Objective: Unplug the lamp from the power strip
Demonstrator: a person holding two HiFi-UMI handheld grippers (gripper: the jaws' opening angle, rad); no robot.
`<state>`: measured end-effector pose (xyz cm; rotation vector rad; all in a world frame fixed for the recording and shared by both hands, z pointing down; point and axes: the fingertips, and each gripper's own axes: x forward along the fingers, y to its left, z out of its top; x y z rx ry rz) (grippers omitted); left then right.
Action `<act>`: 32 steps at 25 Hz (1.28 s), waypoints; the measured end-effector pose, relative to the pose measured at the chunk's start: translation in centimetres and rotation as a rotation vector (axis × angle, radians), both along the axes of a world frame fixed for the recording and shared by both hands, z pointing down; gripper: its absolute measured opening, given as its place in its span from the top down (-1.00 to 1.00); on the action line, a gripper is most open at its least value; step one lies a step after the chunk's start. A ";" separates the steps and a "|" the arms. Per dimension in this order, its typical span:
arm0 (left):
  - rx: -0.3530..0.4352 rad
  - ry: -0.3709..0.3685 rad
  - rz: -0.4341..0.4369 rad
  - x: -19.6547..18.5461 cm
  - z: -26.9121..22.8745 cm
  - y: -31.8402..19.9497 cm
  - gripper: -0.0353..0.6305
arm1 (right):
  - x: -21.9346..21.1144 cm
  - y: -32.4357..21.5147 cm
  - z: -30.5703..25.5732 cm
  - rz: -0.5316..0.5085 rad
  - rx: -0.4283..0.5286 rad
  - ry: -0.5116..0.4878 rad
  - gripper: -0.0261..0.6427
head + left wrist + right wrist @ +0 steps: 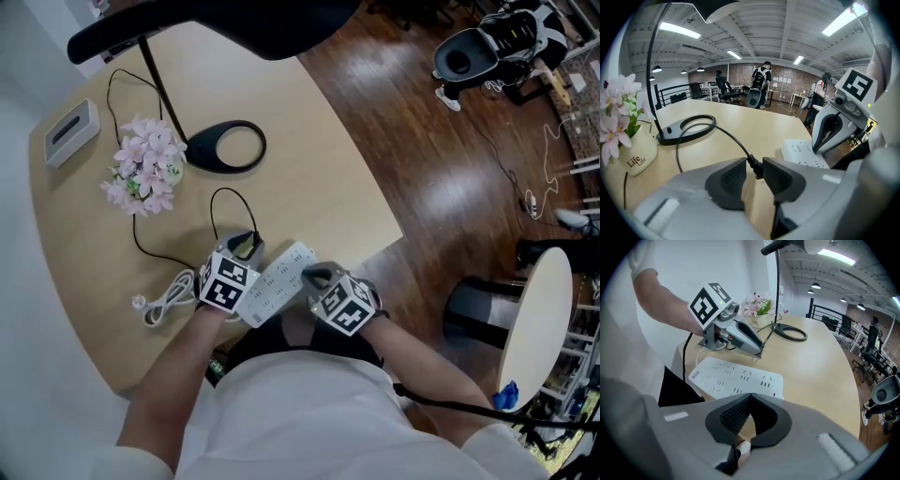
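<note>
The lamp's black ring base stands at the back of the wooden table; its thin black cord loops forward to my left gripper. That gripper is shut on the cord's black plug, which is held off the white power strip, a little to its left. The strip lies near the table's front edge, and its sockets look empty. My right gripper sits at the strip's right end. Its jaws are shut tip to tip with nothing between them.
A pot of pink flowers and a white box stand at the back left. The strip's white cable lies coiled at the front left. Right of the table's curved edge are wooden floor, a round white table and a chair.
</note>
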<state>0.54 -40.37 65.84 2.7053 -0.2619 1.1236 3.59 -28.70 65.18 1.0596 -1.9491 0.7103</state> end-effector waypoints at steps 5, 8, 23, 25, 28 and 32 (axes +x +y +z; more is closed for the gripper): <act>0.048 0.068 -0.077 -1.9 -2.1 0.0 0.53 | 1.0 0.0 -1.4 0.064 0.072 -0.059 0.90; 0.113 0.125 -0.140 -3.8 -6.1 1.0 0.54 | 0.9 1.1 -3.4 0.053 0.129 -0.089 0.90; 0.343 0.326 -0.499 -13.4 -23.0 32.6 0.72 | 5.6 26.0 -11.9 -0.189 0.313 -0.287 0.89; 0.325 0.329 -0.530 -14.1 -23.8 36.8 0.72 | 5.8 29.2 -13.0 -0.213 0.323 -0.319 0.81; 0.310 0.297 -0.539 -15.2 -24.8 42.1 0.72 | 5.8 33.0 -15.2 -0.217 0.355 -0.366 0.70; 0.290 0.321 -0.583 -16.5 -25.8 46.2 0.72 | 5.3 36.2 -17.6 -0.207 0.405 -0.379 0.63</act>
